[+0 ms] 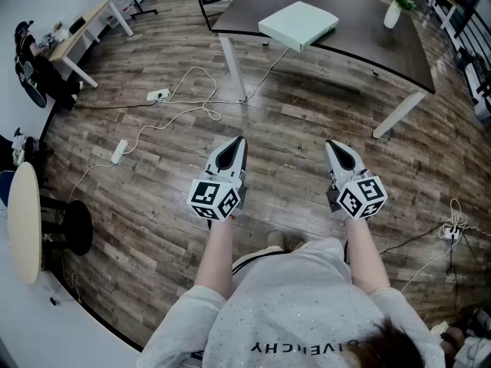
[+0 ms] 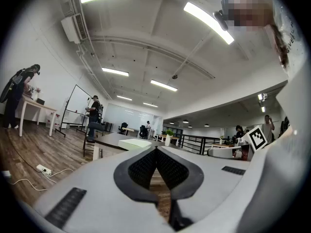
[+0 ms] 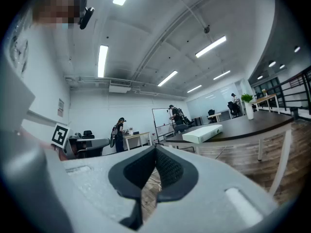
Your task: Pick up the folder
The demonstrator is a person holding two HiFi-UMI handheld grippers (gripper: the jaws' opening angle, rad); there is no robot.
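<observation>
The folder (image 1: 298, 24), a thick pale green-white slab, lies near the front left corner of a dark table (image 1: 360, 29) well ahead of me. It also shows in the left gripper view as the folder (image 2: 134, 142) and in the right gripper view as the folder (image 3: 204, 133). My left gripper (image 1: 241, 139) and right gripper (image 1: 330, 143) are held side by side over the wooden floor, pointing level toward the table and far short of it. Both are shut with nothing between the tips, as seen on the left gripper (image 2: 156, 148) and the right gripper (image 3: 155, 147).
White cables and a power strip (image 1: 159, 94) trail across the floor between me and the table legs. A potted plant (image 1: 393, 10) stands at the table's far right. A round table (image 1: 23, 221) is at my left, and another power strip (image 1: 453, 231) lies at my right.
</observation>
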